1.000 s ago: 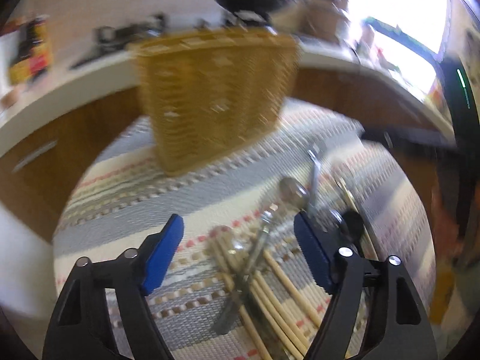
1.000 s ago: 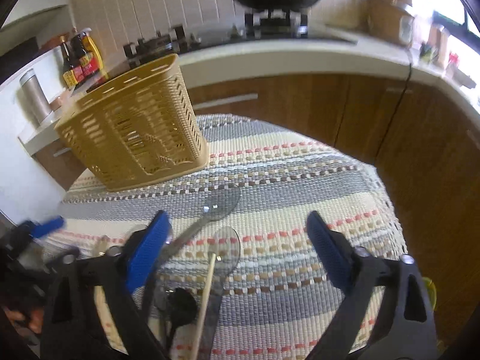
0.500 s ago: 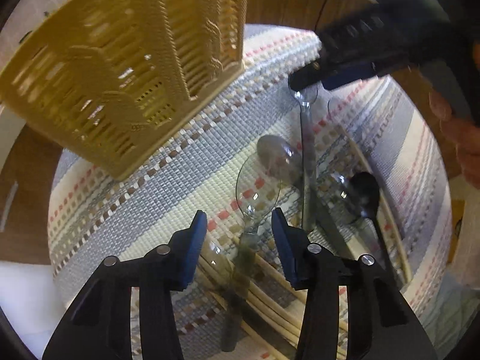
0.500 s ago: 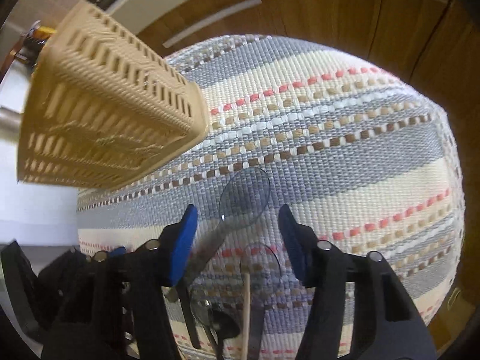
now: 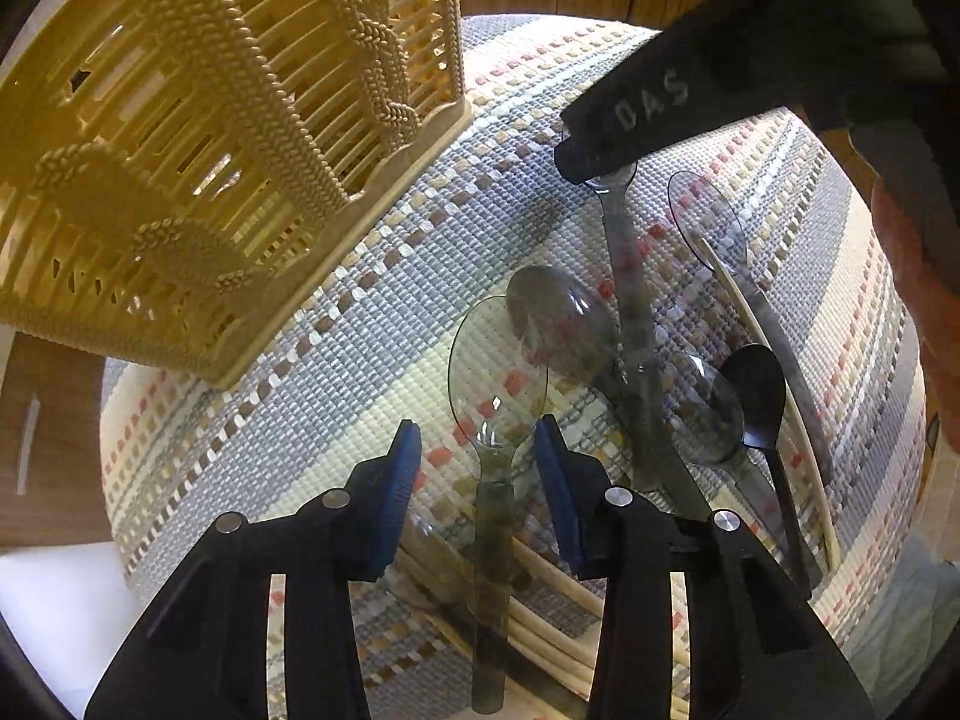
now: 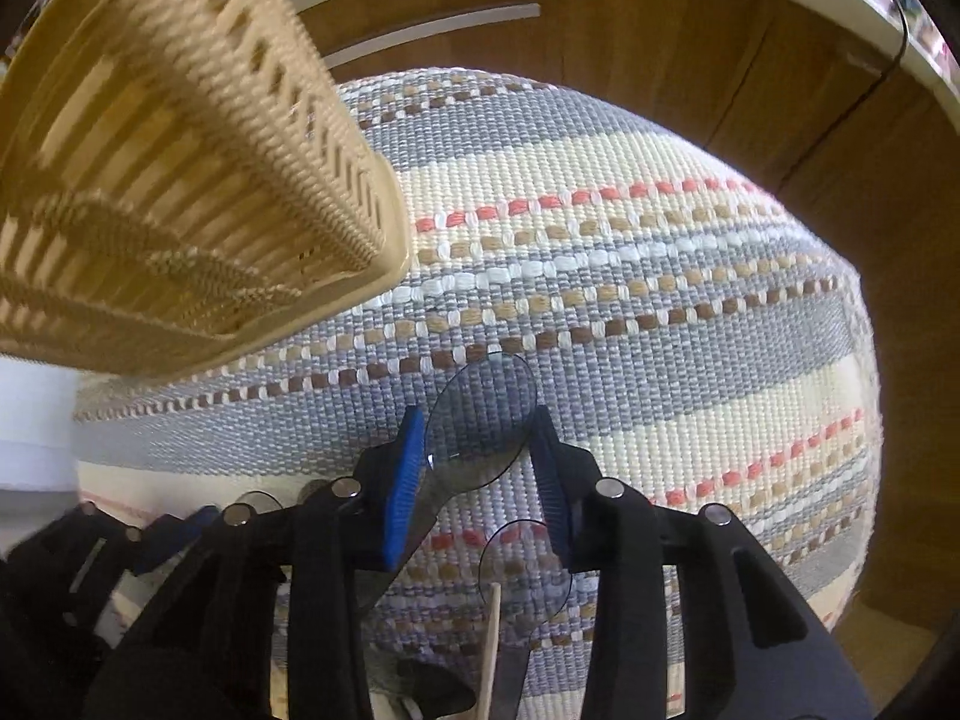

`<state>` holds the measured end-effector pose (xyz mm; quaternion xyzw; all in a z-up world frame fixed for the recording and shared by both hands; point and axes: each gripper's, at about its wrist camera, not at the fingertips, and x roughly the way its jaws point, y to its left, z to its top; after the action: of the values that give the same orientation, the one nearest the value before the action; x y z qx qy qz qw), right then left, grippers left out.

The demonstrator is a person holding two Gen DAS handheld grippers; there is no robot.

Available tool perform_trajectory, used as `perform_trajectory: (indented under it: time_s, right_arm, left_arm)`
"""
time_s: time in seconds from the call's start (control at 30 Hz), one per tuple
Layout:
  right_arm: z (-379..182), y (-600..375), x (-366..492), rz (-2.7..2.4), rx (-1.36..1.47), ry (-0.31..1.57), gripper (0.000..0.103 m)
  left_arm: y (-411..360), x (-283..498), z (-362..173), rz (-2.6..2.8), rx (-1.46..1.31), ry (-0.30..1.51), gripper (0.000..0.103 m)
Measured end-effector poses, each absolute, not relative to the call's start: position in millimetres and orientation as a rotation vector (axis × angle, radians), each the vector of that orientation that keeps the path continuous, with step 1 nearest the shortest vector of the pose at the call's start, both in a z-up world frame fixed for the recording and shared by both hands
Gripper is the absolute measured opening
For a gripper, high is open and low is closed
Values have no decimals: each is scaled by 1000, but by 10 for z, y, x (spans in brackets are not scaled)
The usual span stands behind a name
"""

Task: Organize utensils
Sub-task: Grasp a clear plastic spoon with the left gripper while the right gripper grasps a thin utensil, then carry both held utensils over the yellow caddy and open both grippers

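Both grippers have descended and narrowed. Left gripper (image 5: 477, 447) straddles a clear spoon (image 5: 495, 381), jaws narrow, contact unclear. Right gripper (image 6: 477, 441) pinches another clear spoon's bowl (image 6: 480, 414).

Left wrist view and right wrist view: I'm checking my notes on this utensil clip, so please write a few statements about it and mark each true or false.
1. The left gripper has its pads on either side of a clear spoon, at its neck. True.
2. The basket lies tipped over on the mat. False: it stands upright on the mat.
3. The right gripper has a clear spoon's bowl between its pads. True.
4. The black spoon is inside the basket. False: it lies on the mat among the other utensils.
5. Wooden chopsticks lie on the mat, under the clear spoon's handle. True.
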<state>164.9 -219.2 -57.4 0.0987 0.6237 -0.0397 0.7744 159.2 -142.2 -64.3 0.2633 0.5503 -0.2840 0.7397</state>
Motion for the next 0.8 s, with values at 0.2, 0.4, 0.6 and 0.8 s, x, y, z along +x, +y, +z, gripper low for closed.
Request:
perform_trajectory:
  time_s: [0.2, 0.4, 0.6, 0.8]
  right_arm:
    - [-578, -2067, 1563, -20, 198, 1323, 4]
    - [-438, -2290, 1359, 69, 273, 1232, 2]
    - [67, -2492, 1123, 163, 275, 1085, 2]
    - [873, -2416, 991, 276, 256, 850, 2]
  left_arm:
    - [-1629, 1474, -662, -610, 594, 1177, 9]
    - [-1619, 1410, -463, -592, 420, 1106, 10]
    - [-1477, 1285, 100, -605, 255, 954, 10]
    - [-1052, 1101, 910, -564, 112, 729, 10]
